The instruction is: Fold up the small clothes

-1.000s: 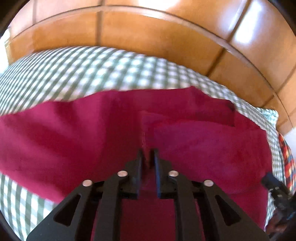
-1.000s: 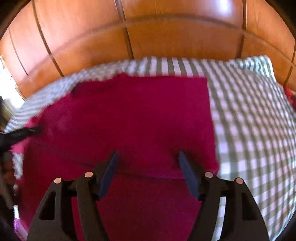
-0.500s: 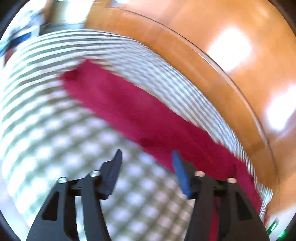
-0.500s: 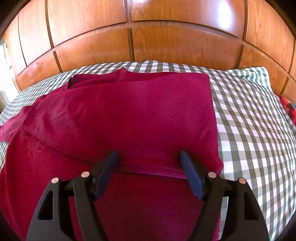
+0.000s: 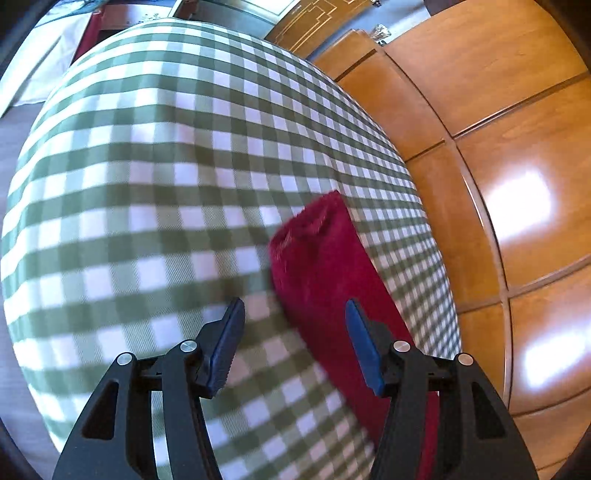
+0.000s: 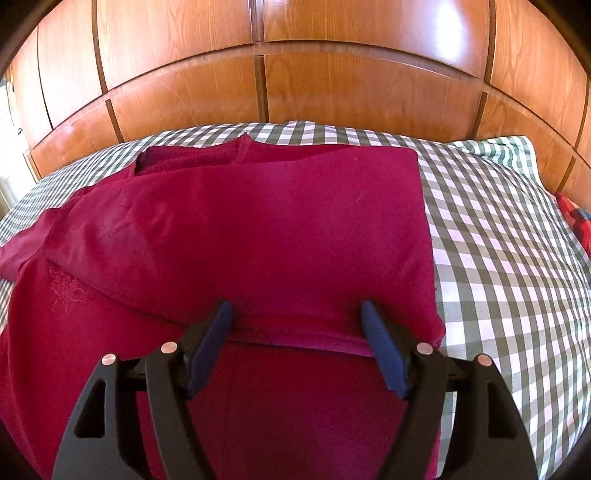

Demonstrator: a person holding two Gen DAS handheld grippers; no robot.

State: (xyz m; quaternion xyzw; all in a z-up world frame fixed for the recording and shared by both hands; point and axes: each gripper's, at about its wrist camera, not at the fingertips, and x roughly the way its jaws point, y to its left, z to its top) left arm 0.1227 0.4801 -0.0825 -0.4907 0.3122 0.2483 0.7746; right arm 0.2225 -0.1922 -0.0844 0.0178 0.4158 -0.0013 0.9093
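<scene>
A dark red garment (image 6: 258, 229) lies partly folded on the green-and-white checked bed cover (image 6: 498, 240), its right part folded over the middle. My right gripper (image 6: 295, 314) is open and empty, hovering just above the folded edge. In the left wrist view only a sleeve end of the red garment (image 5: 325, 266) shows, lying on the checked cover (image 5: 147, 184). My left gripper (image 5: 293, 314) is open and empty, with the sleeve passing under its right finger.
A wooden panelled headboard (image 6: 258, 74) runs along the far edge of the bed, and shows at the right in the left wrist view (image 5: 517, 184). A red-and-blue plaid cloth (image 6: 572, 218) lies at the bed's far right. Furniture (image 5: 314, 18) stands beyond the bed's left end.
My left gripper let go of the garment, opened and swung left to the sleeve end. My right gripper stayed open over the folded edge, barely moving.
</scene>
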